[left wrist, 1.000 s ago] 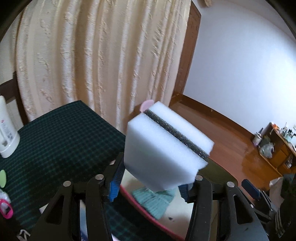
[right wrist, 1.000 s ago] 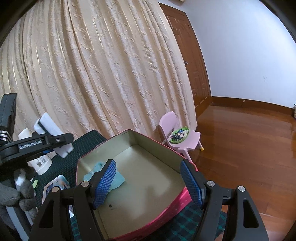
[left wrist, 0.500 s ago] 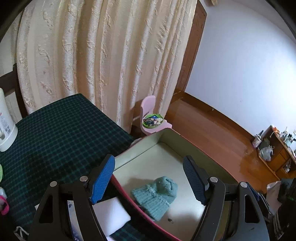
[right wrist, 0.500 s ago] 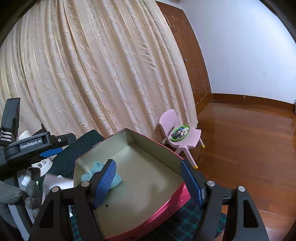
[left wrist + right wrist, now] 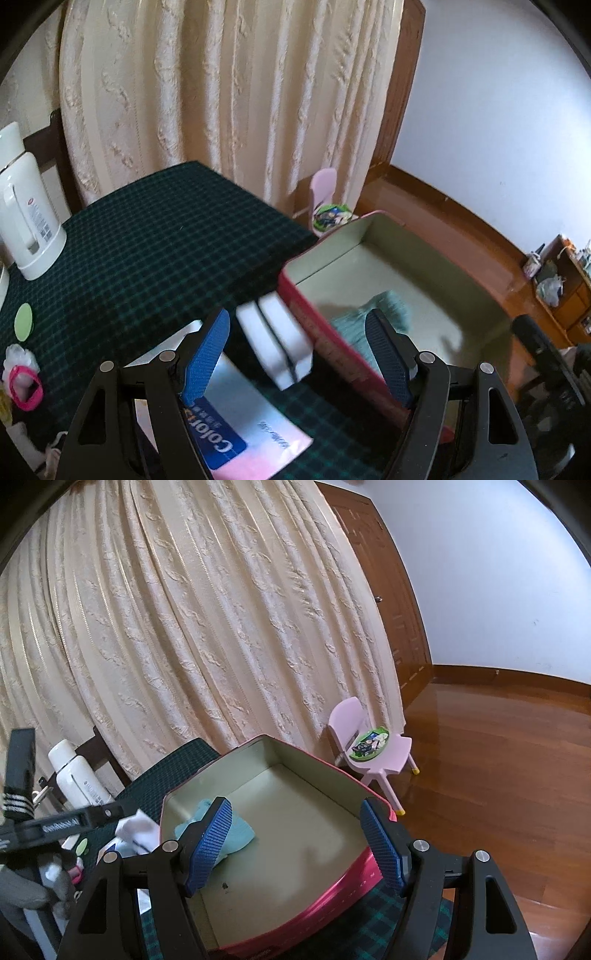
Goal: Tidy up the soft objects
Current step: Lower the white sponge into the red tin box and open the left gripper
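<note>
On the left, the left gripper (image 5: 297,354) has its jaws spread and empty. The white sponge (image 5: 275,338) lies blurred on the green-checked worktop (image 5: 147,236) between and beyond them, against the outer wall of the red tin (image 5: 325,336). Further right, the right gripper (image 5: 297,843) is also parted, holding nothing, above the tin, where a teal knitted piece (image 5: 240,832) sits just beyond its left jaw.
</note>
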Action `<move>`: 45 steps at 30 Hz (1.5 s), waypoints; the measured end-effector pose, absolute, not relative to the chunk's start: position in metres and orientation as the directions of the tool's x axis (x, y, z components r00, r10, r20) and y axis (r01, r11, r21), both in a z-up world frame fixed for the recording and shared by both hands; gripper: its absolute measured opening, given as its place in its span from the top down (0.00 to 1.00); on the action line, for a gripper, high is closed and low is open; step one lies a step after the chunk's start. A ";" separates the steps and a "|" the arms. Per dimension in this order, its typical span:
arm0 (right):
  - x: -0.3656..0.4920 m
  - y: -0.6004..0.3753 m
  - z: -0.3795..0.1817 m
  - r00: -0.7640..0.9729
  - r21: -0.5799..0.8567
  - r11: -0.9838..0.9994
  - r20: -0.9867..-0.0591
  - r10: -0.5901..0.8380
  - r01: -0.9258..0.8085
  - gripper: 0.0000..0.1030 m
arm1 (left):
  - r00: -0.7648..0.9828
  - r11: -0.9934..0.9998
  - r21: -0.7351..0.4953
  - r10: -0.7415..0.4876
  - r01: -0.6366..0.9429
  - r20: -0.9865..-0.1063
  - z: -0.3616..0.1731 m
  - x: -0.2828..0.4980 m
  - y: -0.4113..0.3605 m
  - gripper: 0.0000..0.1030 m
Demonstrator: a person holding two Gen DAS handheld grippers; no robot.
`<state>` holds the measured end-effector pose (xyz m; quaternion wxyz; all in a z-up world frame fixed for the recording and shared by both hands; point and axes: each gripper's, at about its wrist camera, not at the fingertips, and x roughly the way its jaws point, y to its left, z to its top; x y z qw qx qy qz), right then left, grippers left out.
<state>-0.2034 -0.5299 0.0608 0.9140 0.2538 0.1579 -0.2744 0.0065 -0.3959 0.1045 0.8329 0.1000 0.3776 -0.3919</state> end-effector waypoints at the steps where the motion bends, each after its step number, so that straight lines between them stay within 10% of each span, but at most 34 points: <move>1: -0.204 -0.530 0.061 0.800 0.378 0.720 -0.427 -0.422 0.582 0.27 | 0.409 0.675 -0.125 -0.572 0.727 -0.711 0.103 0.008 -0.397 0.26; 17: -0.204 -0.532 0.061 0.796 0.375 0.718 -0.431 -0.425 0.586 0.27 | 0.406 0.704 -0.152 -0.557 0.694 -0.725 0.091 0.028 -0.402 0.65; 32: -0.211 -0.532 0.063 0.804 0.380 0.720 -0.408 -0.433 0.581 0.27 | 0.401 0.603 -0.219 -0.717 0.767 -0.570 0.159 0.007 -0.421 0.63; 36: -0.211 -0.532 0.065 0.802 0.380 0.717 -0.406 -0.438 0.584 0.27 | 0.348 0.551 -0.231 -0.745 0.802 -0.568 0.154 0.004 -0.441 0.33; 45: -0.209 -0.530 0.065 0.801 0.381 0.716 -0.410 -0.436 0.585 0.27 | 0.369 0.585 -0.232 -0.723 0.777 -0.584 0.147 0.006 -0.427 0.32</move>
